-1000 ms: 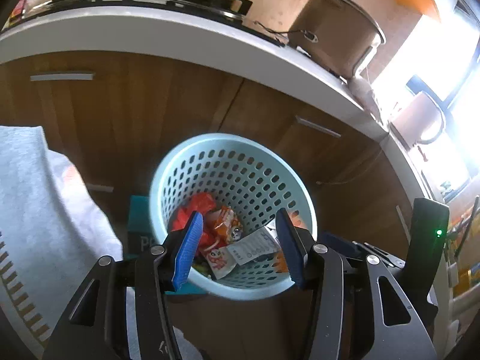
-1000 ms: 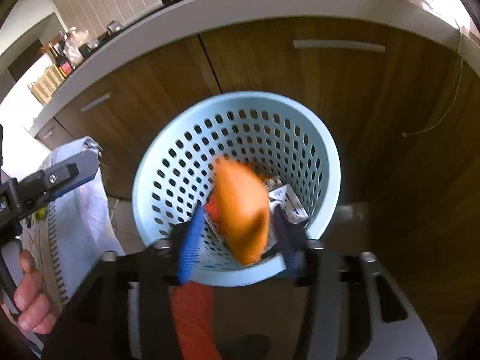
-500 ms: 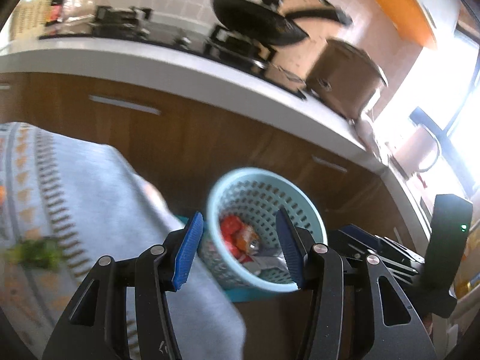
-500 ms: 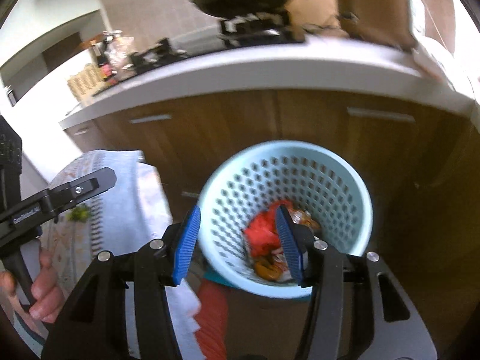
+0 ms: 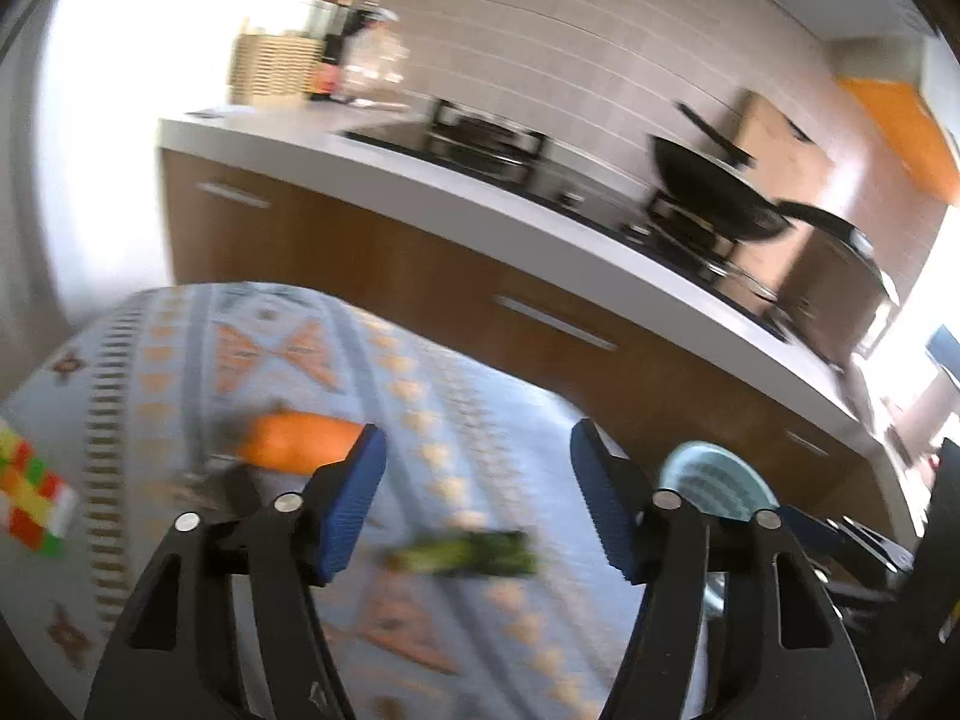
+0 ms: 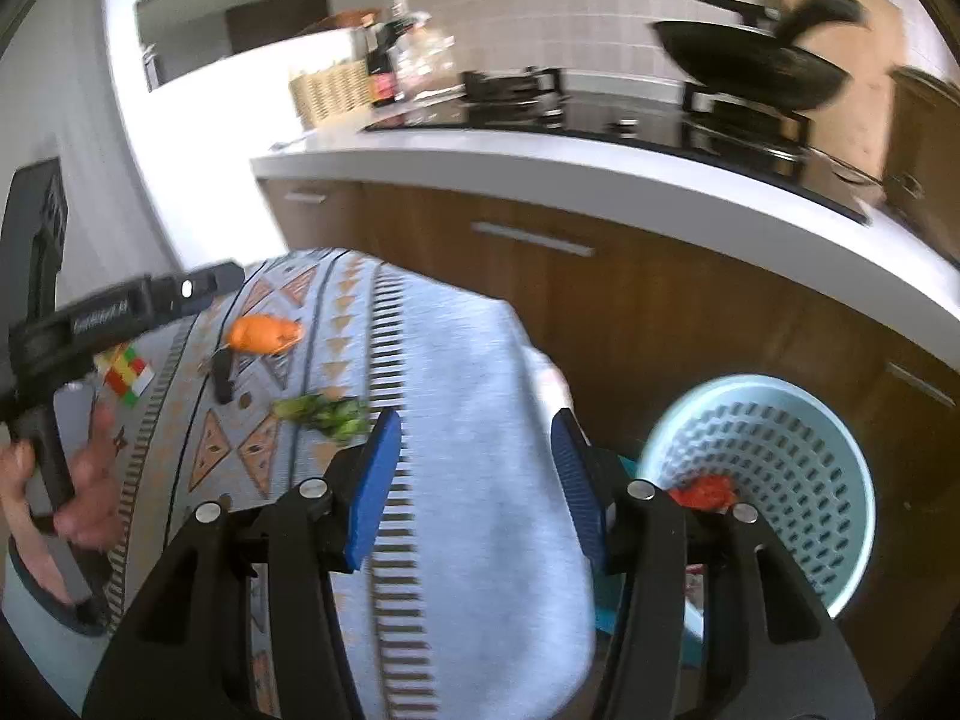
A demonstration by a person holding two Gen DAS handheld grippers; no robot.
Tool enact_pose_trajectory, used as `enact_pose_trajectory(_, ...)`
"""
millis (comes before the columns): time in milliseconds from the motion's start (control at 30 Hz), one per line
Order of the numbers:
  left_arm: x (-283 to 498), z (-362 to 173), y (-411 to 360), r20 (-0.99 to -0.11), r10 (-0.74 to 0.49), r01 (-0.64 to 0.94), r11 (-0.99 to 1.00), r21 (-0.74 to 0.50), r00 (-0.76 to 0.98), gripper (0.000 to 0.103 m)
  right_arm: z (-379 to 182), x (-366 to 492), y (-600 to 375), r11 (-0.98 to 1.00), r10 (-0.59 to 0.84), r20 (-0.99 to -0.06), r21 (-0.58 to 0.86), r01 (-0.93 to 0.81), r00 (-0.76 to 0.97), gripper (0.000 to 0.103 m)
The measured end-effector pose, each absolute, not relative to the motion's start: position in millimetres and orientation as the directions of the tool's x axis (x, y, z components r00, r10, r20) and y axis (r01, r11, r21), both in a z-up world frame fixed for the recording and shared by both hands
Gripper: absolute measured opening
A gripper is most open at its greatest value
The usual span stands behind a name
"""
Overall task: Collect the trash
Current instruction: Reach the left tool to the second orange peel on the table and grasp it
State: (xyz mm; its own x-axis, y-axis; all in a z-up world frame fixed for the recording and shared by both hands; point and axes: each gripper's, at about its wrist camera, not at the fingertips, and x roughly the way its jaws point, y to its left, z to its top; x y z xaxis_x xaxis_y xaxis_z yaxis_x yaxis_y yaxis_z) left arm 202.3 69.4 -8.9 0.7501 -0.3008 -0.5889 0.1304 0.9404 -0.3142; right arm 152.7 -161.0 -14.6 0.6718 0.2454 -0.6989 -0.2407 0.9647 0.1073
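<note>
Claws over table (image 6: 480, 570): left claw (image 5: 474, 498) opening, right claw (image 6: 474, 480) parted, both empty. Orange wrapper (image 6: 264, 333), green wrapper (image 6: 327, 411) on table; basket (image 6: 774, 498) beside table.

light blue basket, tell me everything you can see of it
The light blue basket is a round, plastic-looking bin whose wall is perforated all over with rows of holes under a smooth rim. It stands upright on the floor, in front of the brown cabinet fronts and beside the patterned tablecloth. Red trash lies inside. Something teal shows at its base. Neither gripper touches it.
</note>
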Motion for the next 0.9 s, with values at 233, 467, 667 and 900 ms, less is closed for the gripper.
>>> enact_pose_trajectory(233, 243, -41, 118, -0.673, -0.185, 0.033, 0.972, -0.232, 0.717, 0.066, -40, 156, -110, 0.941, 0.285, -0.747, 0.099, -0.324, 0.601, 0.049)
enact_pose_trajectory(467, 276, -82, 127, -0.732, -0.229, 0.038, 0.963, -0.268, 0.641, 0.068, -61, 158, -89, 0.928, 0.287, -0.785, 0.086, -0.361, 0.549, 0.049)
enact_pose_trajectory(667, 284, -92, 115, -0.750, -0.190, 0.053, 0.978, -0.202, 0.634, 0.062, -74, 163, -70, 0.913, 0.300, -0.806, 0.087, -0.399, 0.511, 0.049)
enact_pose_trajectory(900, 278, -91, 107, -0.736, -0.183, 0.083, 0.982, -0.170, 0.652, 0.036, -94, 185, -58, 0.917, 0.327, -0.842, 0.174, -0.359, 0.429, 0.049)
